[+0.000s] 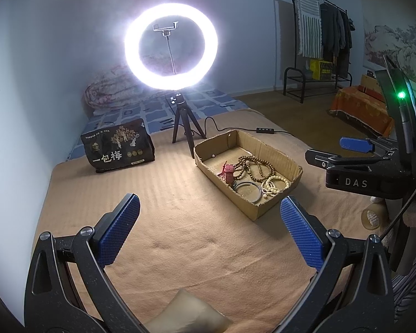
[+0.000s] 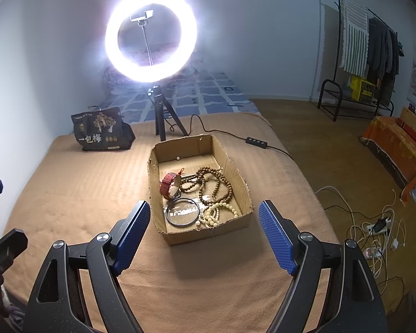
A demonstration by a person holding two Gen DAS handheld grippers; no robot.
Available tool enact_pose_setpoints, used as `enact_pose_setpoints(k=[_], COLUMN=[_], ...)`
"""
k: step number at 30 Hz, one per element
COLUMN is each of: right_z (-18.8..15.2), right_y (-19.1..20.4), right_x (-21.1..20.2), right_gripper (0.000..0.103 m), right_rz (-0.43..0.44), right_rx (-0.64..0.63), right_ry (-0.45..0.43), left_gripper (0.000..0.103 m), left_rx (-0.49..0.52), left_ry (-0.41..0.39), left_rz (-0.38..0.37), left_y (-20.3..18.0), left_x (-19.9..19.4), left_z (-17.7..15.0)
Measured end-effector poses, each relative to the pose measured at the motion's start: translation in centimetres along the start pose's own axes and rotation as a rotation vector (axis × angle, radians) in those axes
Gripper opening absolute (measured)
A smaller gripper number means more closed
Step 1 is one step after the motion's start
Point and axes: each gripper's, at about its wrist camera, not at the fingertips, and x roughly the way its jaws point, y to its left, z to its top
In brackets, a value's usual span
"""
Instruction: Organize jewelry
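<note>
A shallow corrugated cardboard box (image 2: pixel 237 177) with ragged, torn edges sits on a ribbed tan blanket (image 2: pixel 77 194), directly ahead of the right gripper (image 2: pixel 205 236) and ahead and to the right of the left gripper (image 1: pixel 209 229). Inside the box lie a tangled strand of round brown wooden beads (image 2: pixel 215 184), a cream bead bracelet (image 2: pixel 212 215) at the near wall, a dark metal ring with a glassy, reflective centre (image 2: pixel 182 212), a red-strapped wristwatch (image 2: pixel 169 184) with a red cord attached, and one small pale bead (image 2: pixel 177 158) alone near the far wall.

Both grippers have black frames and blue, finely textured rectangular pads. The jaws of each stand wide apart, holding and touching nothing; both hover above the blanket short of the box.

Beyond the box stand a lit ring light (image 2: pixel 151 36) on a black tripod and a glossy black snack bag (image 2: pixel 101 130). Glare washes out the area around the ring. Whether the glassy ring is a lens or a bangle cannot be determined.
</note>
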Motion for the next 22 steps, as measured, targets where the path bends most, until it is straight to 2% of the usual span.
enact_pose_setpoints(k=[22], right_z=[-0.22], right_y=[0.57], right_x=[0.26], right_gripper=[0.081], right_rz=[0.011], right_rx=[-0.023], right_ry=[0.017], left_gripper=[0.103], left_rx=[-0.007], left_ry=[-0.028], left_rz=[0.030], left_y=[0.17], left_x=[-0.16], left_z=[0.06])
